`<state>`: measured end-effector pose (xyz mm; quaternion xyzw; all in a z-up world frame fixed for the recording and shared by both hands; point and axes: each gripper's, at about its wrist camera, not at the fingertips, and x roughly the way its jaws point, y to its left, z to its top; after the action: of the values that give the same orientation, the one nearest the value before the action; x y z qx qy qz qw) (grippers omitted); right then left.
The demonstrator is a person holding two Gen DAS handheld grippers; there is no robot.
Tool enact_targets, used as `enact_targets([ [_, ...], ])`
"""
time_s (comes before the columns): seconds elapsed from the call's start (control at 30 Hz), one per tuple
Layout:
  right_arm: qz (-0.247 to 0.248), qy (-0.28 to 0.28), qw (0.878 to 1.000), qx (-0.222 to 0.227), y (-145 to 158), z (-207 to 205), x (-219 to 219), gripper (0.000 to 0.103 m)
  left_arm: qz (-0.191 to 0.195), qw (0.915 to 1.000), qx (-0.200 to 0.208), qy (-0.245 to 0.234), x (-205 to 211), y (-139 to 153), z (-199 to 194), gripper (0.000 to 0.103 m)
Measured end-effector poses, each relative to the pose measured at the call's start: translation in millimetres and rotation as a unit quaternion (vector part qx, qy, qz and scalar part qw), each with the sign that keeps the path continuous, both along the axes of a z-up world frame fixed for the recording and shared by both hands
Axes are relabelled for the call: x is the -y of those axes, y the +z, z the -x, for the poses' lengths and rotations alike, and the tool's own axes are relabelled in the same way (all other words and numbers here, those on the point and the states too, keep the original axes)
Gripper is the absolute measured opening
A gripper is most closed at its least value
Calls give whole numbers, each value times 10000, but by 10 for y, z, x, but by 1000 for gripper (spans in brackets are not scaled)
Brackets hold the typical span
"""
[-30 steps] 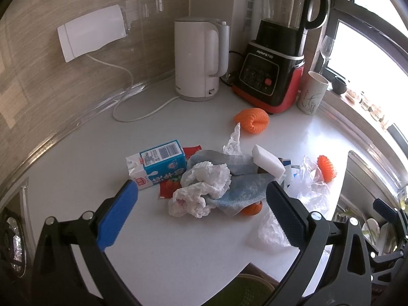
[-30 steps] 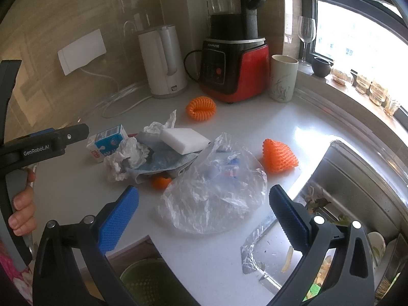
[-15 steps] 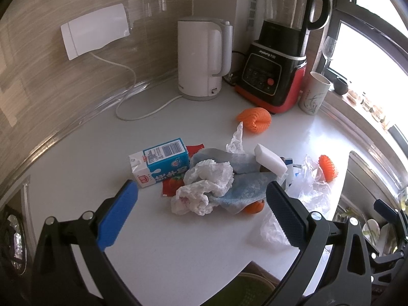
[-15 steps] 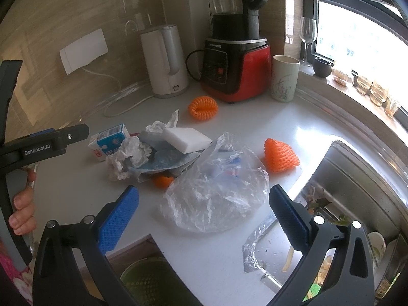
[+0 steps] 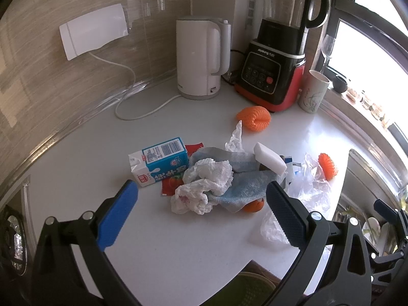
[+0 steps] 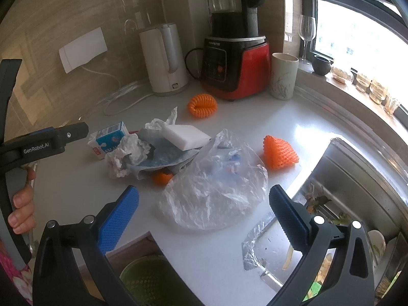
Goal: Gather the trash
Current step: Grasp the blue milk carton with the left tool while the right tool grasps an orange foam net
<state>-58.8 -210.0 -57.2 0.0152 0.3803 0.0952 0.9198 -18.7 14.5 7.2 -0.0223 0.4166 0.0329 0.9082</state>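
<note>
Both my claws are wide apart and hold nothing. My left claw [image 5: 201, 214] hangs over the white counter [image 5: 84, 153] in front of the trash pile, and my right claw [image 6: 204, 219] hangs in front of the pile too.

I use the white foam block [image 6: 186, 137] as my marker. It sits on top of the pile, on a soft blue-grey cloth [image 5: 244, 186]. Left of the block is a crumpled white paper wad [image 5: 204, 186], and past that lies a blue and white milk carton [image 5: 160, 162] on its side. A flat red wrapper [image 5: 169, 185] pokes out from under the paper. Right of the block lies a big clear plastic bag [image 6: 216, 191], with small bits showing through it. One orange foam net [image 6: 202, 105] sits behind the block, and another orange foam net [image 6: 279, 152] sits far to its right. A green basket bin [image 6: 148, 278] waits below the counter edge.

I think all this stuff is light. The paper wad is soft and will squash, so I can pinch it in the middle. The bag looks thin and slippery, so I should grab a bunched fold. The carton looks stiff, so I should squeeze its flat sides.
</note>
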Motion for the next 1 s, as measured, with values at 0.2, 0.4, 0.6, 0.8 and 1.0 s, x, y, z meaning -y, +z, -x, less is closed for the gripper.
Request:
enact_targets([
  [0.2, 24, 6, 10000, -73, -30, -24, 26, 101, -441, 9970, 317, -556, -55, -51, -67, 97],
  [0.4, 86, -134, 9996, -245, -129, -38, 65, 101, -1342, 9755, 160, -1736, -232, -399, -395, 97],
  [0.6, 116, -110, 9986, -504, -294, -149, -9, 101, -1504, 9631, -202, -2224, -573, -758, -861, 97],
  [0.8, 156, 36, 9974, -703, -438, -356, -120, 101, -1382, 9548, -264, -2617, -858, -984, -1284, 97],
  [1.0, 53, -60, 9978, -662, -399, -562, -178, 101, -1468, 9323, -512, -3265, -945, -1238, -1439, 97],
])
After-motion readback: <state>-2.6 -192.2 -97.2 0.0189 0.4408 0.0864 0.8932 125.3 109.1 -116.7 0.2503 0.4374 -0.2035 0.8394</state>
